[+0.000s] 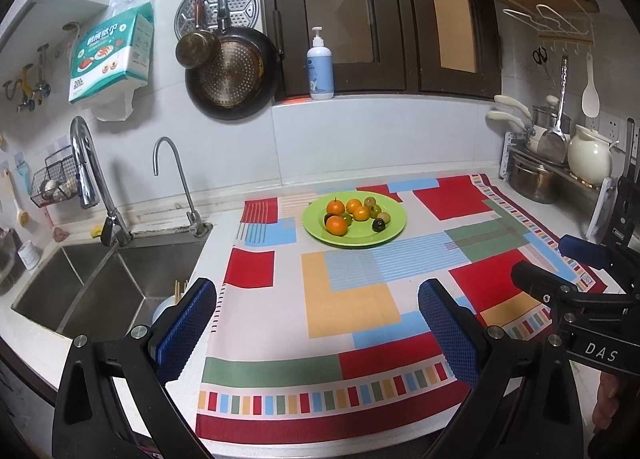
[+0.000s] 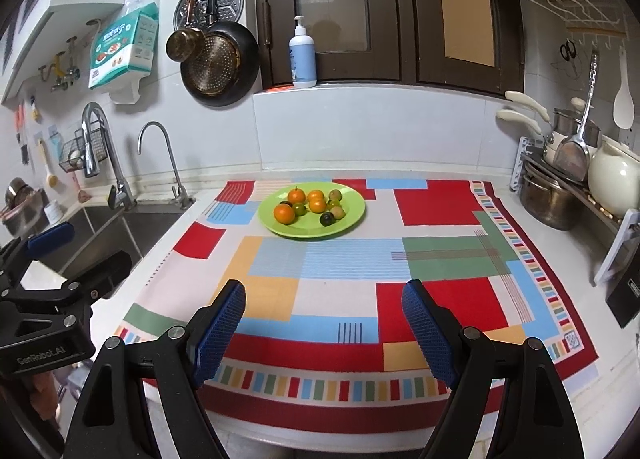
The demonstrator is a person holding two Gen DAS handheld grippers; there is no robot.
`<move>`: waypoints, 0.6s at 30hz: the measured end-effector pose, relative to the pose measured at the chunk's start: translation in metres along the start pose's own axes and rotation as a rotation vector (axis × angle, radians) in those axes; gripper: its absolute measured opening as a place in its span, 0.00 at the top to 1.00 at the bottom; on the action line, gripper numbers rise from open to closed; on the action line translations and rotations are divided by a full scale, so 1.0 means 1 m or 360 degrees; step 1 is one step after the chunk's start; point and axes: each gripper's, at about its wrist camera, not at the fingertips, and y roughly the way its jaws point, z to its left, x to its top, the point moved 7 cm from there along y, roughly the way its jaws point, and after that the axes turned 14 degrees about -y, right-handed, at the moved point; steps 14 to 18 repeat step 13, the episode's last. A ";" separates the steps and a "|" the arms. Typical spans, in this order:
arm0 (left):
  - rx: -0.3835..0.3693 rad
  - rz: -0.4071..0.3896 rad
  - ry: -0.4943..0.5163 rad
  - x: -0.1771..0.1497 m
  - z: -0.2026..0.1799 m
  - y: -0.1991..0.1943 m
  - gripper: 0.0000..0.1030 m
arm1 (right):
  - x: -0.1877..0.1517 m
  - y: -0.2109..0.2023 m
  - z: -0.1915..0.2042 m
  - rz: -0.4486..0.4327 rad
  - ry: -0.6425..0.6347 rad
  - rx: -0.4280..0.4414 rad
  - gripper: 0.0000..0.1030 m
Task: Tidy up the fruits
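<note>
A green plate [image 1: 386,233] [image 2: 352,219] stands at the far middle of a colourful checked cloth [image 1: 352,311] [image 2: 332,287]. It holds several small oranges [image 1: 336,225] [image 2: 284,214], greenish-brown fruits [image 1: 383,216] [image 2: 338,212] and a dark one [image 1: 378,224] [image 2: 327,219]. My left gripper [image 1: 318,323] is open and empty above the cloth's near edge. My right gripper [image 2: 324,323] is open and empty, also near the front, well short of the plate. Each gripper shows at the edge of the other's view: the right one [image 1: 560,263] and the left one [image 2: 76,247].
A steel sink [image 1: 100,283] with two taps [image 1: 176,179] lies left of the cloth. Pots and a cream jar [image 2: 612,179] crowd a rack at the right. A soap bottle [image 1: 320,67] stands on the window sill. Pans [image 1: 230,71] hang on the wall.
</note>
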 end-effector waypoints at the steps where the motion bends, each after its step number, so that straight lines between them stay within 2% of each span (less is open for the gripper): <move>1: 0.0002 0.0000 -0.0002 0.000 0.001 0.000 0.00 | 0.000 -0.001 0.000 -0.0002 -0.0003 0.0002 0.21; 18: 0.0003 -0.0001 -0.0030 -0.003 -0.002 -0.008 0.00 | -0.001 -0.008 0.001 -0.0016 -0.0019 0.0013 0.21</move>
